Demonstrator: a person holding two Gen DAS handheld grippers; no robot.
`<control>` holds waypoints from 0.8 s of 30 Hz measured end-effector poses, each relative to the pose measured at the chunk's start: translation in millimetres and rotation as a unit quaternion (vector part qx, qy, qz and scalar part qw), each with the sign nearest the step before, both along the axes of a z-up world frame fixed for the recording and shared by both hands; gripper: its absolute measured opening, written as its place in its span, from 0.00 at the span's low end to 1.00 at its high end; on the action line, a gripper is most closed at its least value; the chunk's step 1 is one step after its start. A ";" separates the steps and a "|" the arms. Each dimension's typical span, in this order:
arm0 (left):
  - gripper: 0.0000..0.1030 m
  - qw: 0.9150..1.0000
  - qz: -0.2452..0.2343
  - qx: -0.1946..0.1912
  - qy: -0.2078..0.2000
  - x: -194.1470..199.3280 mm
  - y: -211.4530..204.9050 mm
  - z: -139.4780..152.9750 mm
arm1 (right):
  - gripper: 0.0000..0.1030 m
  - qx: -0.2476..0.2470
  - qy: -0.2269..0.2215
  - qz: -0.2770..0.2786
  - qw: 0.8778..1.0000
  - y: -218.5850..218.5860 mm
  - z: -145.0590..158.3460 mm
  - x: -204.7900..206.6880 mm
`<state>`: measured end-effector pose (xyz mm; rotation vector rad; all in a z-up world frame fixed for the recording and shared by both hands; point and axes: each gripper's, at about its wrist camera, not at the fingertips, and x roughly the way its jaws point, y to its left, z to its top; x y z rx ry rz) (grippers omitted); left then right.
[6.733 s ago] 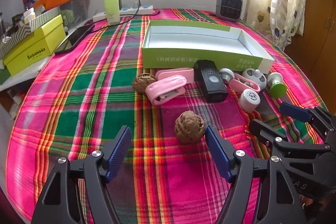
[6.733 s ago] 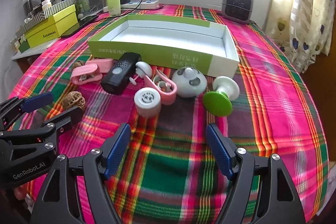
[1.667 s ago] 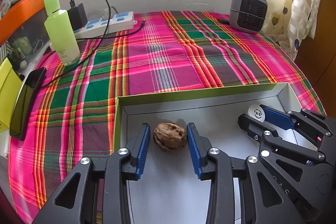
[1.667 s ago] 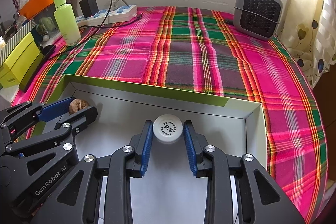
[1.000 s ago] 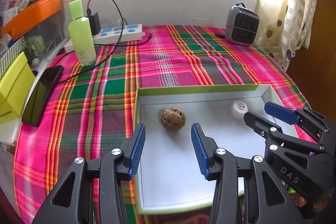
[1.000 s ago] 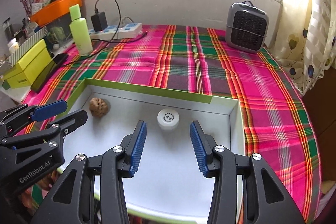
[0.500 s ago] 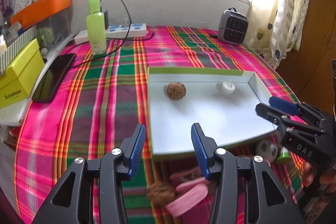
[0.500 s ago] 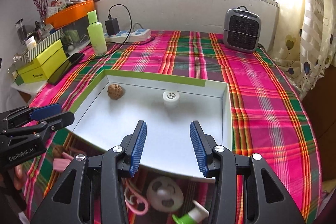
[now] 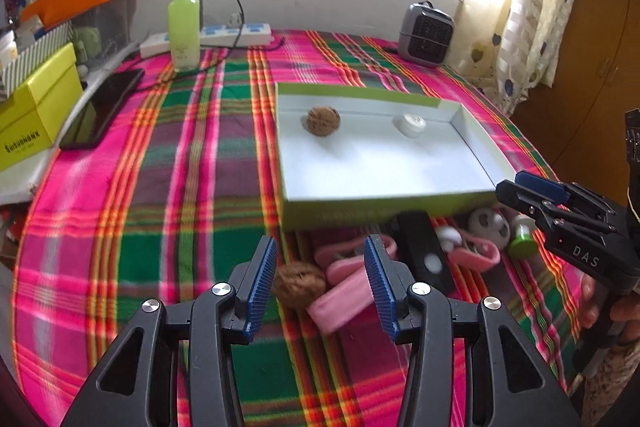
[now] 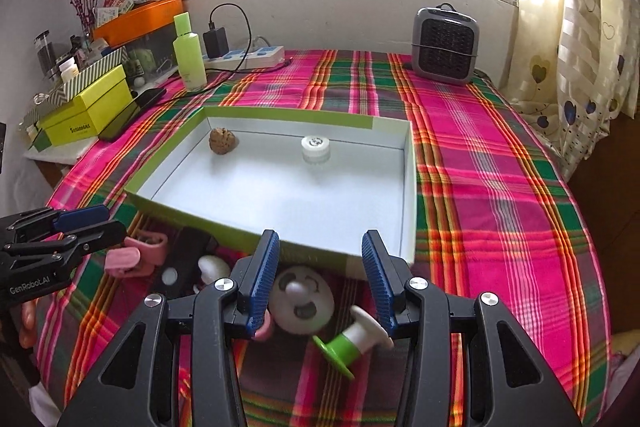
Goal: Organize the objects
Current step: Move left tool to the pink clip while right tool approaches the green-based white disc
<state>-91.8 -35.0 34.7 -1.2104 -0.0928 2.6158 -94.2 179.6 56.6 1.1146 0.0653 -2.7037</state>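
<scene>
A green box with a white inside (image 9: pixel 384 205) (image 10: pixel 248 235) lies on the plaid cloth. In it are a walnut (image 9: pixel 323 121) (image 10: pixel 223 141) and a white round cap (image 9: pixel 411 124) (image 10: pixel 316 147). In front of the box lie a second walnut (image 9: pixel 298 285), pink clips (image 9: pixel 344 297) (image 10: pixel 138 255), a black remote (image 9: pixel 424 251) (image 10: pixel 182 261), a white round face toy (image 10: pixel 302 301) (image 9: pixel 488 225) and a green-and-white stopper (image 10: pixel 352 341) (image 9: pixel 522 241). My left gripper (image 9: pixel 318 277) is open above the second walnut. My right gripper (image 10: pixel 320 277) is open above the face toy.
A green bottle (image 9: pixel 184 27) (image 10: pixel 190 53), a power strip (image 9: pixel 208 37) and a grey heater (image 10: pixel 446 47) stand at the back. A black phone (image 9: pixel 102 109) and a yellow box (image 9: pixel 34 107) lie at the left.
Both grippers released the walnut and the cap inside the box, opened, and drew back and up. They now hover over the loose items in front of the box.
</scene>
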 end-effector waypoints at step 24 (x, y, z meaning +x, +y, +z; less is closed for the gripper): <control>0.43 1.000 -0.025 0.006 -0.016 31.7 11.4 -16.6 | 0.43 -0.019 -0.012 -0.030 0.999 37.1 -15.4 36.5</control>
